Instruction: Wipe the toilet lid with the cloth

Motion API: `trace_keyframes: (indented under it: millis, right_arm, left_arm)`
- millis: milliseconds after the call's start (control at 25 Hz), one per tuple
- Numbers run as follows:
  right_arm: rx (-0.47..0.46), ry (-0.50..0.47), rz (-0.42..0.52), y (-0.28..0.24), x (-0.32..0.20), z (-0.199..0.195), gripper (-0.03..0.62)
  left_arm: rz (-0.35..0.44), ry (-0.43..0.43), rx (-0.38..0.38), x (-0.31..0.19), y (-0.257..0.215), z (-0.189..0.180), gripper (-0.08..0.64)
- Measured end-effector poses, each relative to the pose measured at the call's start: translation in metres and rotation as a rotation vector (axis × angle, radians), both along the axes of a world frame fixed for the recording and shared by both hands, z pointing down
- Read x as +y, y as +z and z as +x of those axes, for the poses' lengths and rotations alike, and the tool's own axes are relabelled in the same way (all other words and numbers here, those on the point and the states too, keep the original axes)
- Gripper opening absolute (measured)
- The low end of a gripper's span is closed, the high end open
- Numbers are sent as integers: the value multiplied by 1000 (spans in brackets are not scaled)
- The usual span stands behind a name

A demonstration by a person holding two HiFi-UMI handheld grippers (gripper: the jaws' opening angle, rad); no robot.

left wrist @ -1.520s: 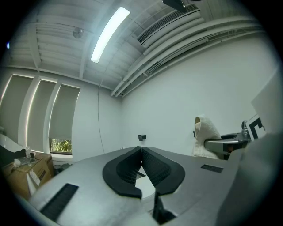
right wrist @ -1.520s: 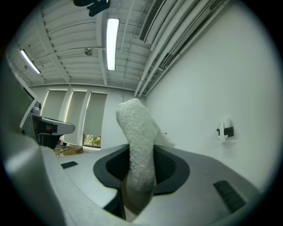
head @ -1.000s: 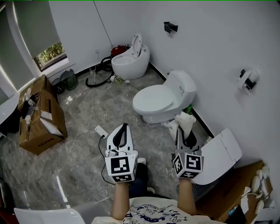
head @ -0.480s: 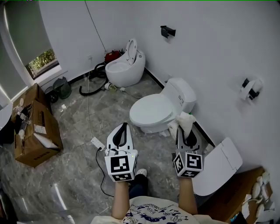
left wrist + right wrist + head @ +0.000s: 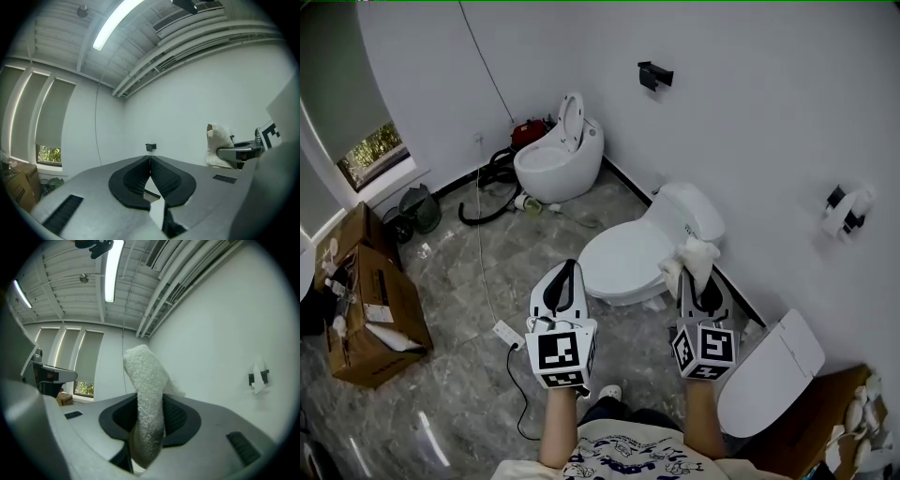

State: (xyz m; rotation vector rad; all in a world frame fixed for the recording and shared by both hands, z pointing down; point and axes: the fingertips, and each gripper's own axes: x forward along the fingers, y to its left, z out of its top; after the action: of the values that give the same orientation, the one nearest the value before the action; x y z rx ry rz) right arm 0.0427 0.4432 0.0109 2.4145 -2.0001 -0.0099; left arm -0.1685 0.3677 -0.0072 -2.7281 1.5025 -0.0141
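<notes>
A white toilet with its lid point(image 5: 623, 260) down stands against the right wall, just ahead of both grippers. My right gripper point(image 5: 697, 277) is shut on a white cloth point(image 5: 694, 255), which sticks up past the jaw tips; the cloth point(image 5: 147, 404) fills the right gripper view between the pads. My left gripper point(image 5: 563, 276) is shut with nothing in it, its pads meeting at the tip point(image 5: 150, 160). Both grippers point up and forward, held a little short of the lid. The cloth and right gripper also show at the right of the left gripper view point(image 5: 218, 145).
A second, oval toilet point(image 5: 558, 159) with its seat raised sits in the far corner beside a red vacuum and black hose point(image 5: 492, 173). A cardboard box point(image 5: 366, 300) stands at the left. A power strip point(image 5: 508, 334) and cord lie on the floor. A loose white toilet lid point(image 5: 769, 370) leans at the right.
The view has shifted forward and to the right: the near toilet has drawn closer to the grippers and the box has slid left. Both grippers keep their pose and hold.
</notes>
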Motion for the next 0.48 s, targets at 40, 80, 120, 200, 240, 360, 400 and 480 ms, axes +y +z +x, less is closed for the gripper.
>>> trace_keyframes:
  millis: [40, 80, 120, 200, 240, 360, 400, 480]
  right_arm:
    - [-1, 5, -2, 2, -8, 0, 118]
    - [-1, 8, -6, 4, -14, -1, 118]
    - [0, 10, -11, 6, -21, -2, 118]
    - [4, 10, -26, 10, -33, -2, 118]
    - [5, 11, -34, 13, -38, -1, 118]
    - [0, 15, -53, 21, -51, 0, 118]
    - [1, 15, -58, 24, -56, 0, 118]
    - [1, 15, -66, 28, -64, 1, 118]
  left_arm:
    - [-4, 3, 0, -8, 2, -1, 5]
    - [-10, 5, -1, -16, 5, -1, 5]
    - [-17, 9, -2, -23, 9, -2, 5]
    - [-36, 12, -7, -35, 16, -1, 5]
    - [-45, 12, -11, -41, 18, 0, 5]
    - [-64, 5, -22, -57, 27, -1, 5]
    - [-71, 2, -21, -61, 31, -2, 5]
    - [-83, -3, -17, -70, 38, -3, 5]
